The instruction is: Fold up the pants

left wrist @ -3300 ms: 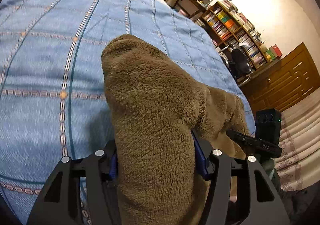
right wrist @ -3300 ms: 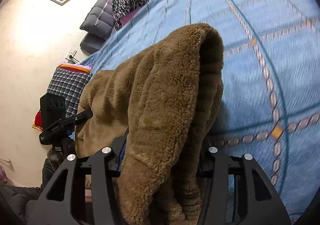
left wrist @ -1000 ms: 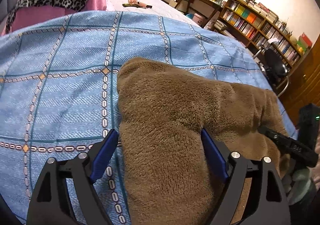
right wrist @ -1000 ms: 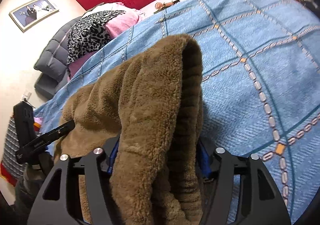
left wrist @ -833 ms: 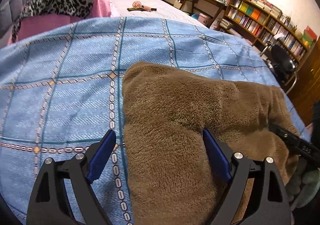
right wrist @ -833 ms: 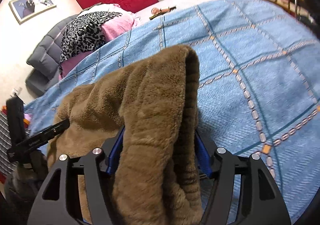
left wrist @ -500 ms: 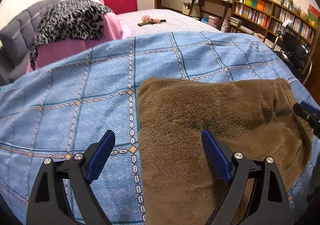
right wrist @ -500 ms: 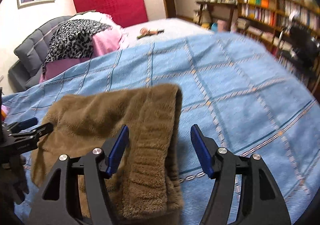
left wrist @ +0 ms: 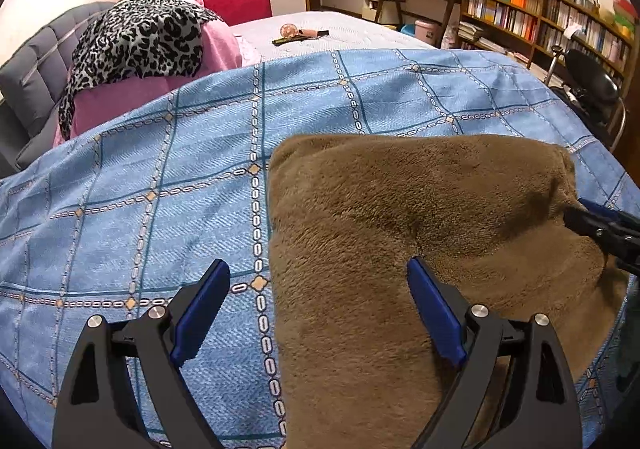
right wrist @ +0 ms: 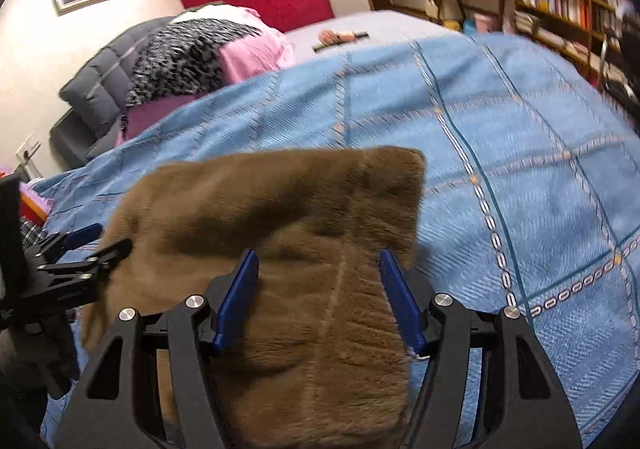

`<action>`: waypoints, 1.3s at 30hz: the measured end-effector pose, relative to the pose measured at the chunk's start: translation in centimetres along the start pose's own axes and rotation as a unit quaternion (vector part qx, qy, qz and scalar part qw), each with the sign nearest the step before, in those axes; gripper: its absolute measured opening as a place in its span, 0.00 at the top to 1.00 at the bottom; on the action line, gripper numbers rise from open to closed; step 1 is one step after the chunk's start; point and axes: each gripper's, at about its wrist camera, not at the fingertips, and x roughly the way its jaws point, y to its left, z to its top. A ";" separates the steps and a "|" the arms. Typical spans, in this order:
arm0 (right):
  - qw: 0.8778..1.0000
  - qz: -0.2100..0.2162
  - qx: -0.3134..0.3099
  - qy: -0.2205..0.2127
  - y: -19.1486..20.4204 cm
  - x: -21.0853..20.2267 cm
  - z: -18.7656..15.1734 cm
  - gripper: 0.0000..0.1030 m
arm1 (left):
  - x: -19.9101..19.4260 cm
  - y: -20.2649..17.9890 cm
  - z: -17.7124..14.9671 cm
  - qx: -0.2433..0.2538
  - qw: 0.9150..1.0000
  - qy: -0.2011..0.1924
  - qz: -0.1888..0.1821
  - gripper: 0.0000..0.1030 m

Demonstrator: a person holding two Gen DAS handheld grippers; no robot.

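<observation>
The brown fleece pants [left wrist: 420,217] lie folded flat on the blue checked bedspread [left wrist: 160,185]; they also show in the right wrist view [right wrist: 304,225]. My left gripper [left wrist: 318,297] is open and empty, its blue pads astride the pants' left edge near the front. My right gripper [right wrist: 318,285] is open and empty above the pants' ribbed end. The right gripper's tip shows at the right edge of the left wrist view [left wrist: 600,225]; the left gripper shows at the left of the right wrist view [right wrist: 76,253].
A pink pillow with a leopard-print cloth [left wrist: 140,37] and a grey headboard [left wrist: 28,69] stand at the bed's far end. Bookshelves [left wrist: 532,9], a desk and an office chair [left wrist: 588,85] line the right side. Small items [left wrist: 300,33] lie on the far sheet.
Both grippers opened and let go of the pants, the left first. The pants dropped flat onto the bedspread, and both grippers drew back and lifted a little.
</observation>
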 end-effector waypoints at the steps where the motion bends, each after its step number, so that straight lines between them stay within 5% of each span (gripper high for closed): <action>1: 1.000 -0.008 -0.007 0.006 -0.1 0.6 -0.2 0.38 | 0.1 -0.1 0.0 0.001 1.000 0.000 -0.001 0.13; 9: 1.000 -0.011 0.012 0.008 -0.5 0.5 -1.1 0.35 | -0.7 -0.4 0.1 0.008 1.000 0.001 0.015 0.13; 18: 0.998 -0.038 -0.009 -0.043 1.3 -6.0 -1.4 0.33 | -4.9 -1.2 0.0 0.009 0.999 -0.024 0.030 0.12; 26: 0.996 -0.037 -0.033 -0.072 4.4 -11.5 -2.5 0.07 | -8.7 -2.5 -0.4 0.012 0.998 -0.033 0.050 0.11; 39: 0.991 -0.054 -0.053 -0.106 9.2 -17.8 -4.6 0.03 | -15.0 -3.9 -2.0 -0.015 0.996 -0.061 0.067 0.11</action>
